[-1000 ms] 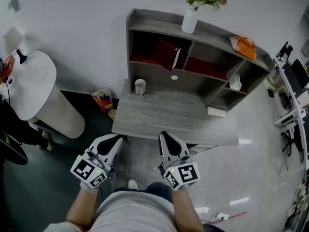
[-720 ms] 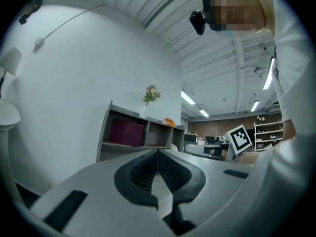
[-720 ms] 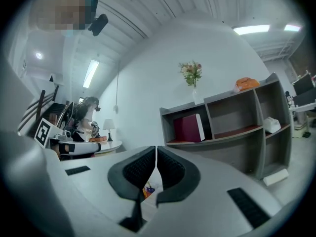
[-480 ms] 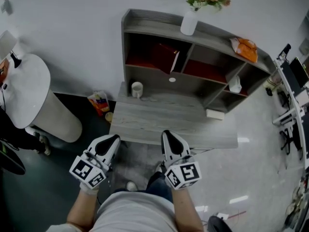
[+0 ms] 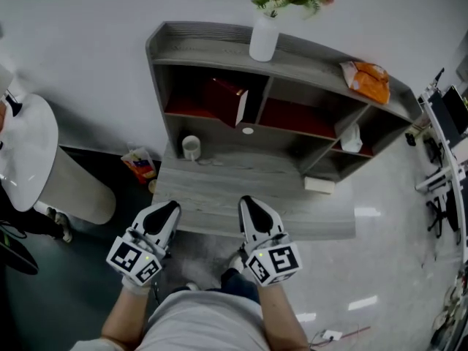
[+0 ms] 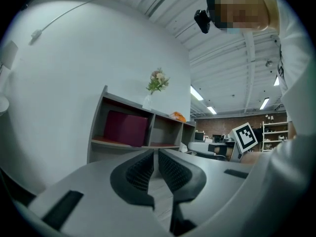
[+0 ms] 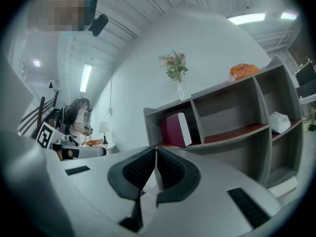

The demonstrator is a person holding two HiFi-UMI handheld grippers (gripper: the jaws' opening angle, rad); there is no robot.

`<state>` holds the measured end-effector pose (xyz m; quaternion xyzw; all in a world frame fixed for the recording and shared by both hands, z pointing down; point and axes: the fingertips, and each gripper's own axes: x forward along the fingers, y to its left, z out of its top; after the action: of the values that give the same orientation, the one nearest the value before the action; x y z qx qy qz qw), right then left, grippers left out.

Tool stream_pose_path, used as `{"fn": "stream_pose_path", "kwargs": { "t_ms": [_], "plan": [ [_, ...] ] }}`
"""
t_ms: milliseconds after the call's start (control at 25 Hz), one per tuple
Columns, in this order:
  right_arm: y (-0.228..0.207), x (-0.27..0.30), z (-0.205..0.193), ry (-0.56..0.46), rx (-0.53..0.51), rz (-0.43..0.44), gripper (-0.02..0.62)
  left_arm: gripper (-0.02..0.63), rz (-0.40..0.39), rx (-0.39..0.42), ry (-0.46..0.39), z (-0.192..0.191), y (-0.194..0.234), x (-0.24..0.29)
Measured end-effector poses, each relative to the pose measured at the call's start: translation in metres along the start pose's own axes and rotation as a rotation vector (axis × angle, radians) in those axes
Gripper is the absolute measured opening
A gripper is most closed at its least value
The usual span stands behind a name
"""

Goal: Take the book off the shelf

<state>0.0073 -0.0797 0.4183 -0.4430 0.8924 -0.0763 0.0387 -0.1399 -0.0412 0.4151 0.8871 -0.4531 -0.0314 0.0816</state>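
A dark red book (image 5: pixel 228 101) stands leaning in the upper left compartment of the grey shelf unit (image 5: pixel 292 57); it shows as a maroon slab (image 6: pixel 125 128) in the left gripper view and as a book with white page edges (image 7: pixel 175 130) in the right gripper view. My left gripper (image 5: pixel 165 212) and right gripper (image 5: pixel 251 205) hover side by side over the near edge of the grey desk (image 5: pixel 248 196), well short of the shelf. Both have their jaws shut with nothing between them.
A white vase of flowers (image 5: pixel 265 35) and an orange packet (image 5: pixel 365 77) rest on the shelf top. A white cup (image 5: pixel 191 147) and a small white box (image 5: pixel 319 185) sit on the desk. A white round table (image 5: pixel 29 159) stands at left, office desks at right.
The shelf and desk have slid down and left in the head view and look nearer. Both grippers now reach over the desk's near edge; their jaws stay shut.
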Motion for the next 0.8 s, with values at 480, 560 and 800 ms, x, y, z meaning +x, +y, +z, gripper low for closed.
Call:
{"fn": "stream_pose_path", "kwargs": {
  "t_ms": [480,560,800],
  "plan": [
    [-0.098,0.022,0.023,-0.013,0.055,0.072,0.021,0.154,0.145,0.009,0.009,0.009,-0.006,0.130],
    [-0.109,0.025,0.026,-0.013,0.060,0.085,0.021,0.179,0.190,0.020,0.000,0.011,-0.003,0.150],
    [-0.134,0.029,0.034,-0.012,0.073,0.094,0.021,0.300,0.392,0.044,-0.022,0.021,0.019,0.197]
  ]
}}
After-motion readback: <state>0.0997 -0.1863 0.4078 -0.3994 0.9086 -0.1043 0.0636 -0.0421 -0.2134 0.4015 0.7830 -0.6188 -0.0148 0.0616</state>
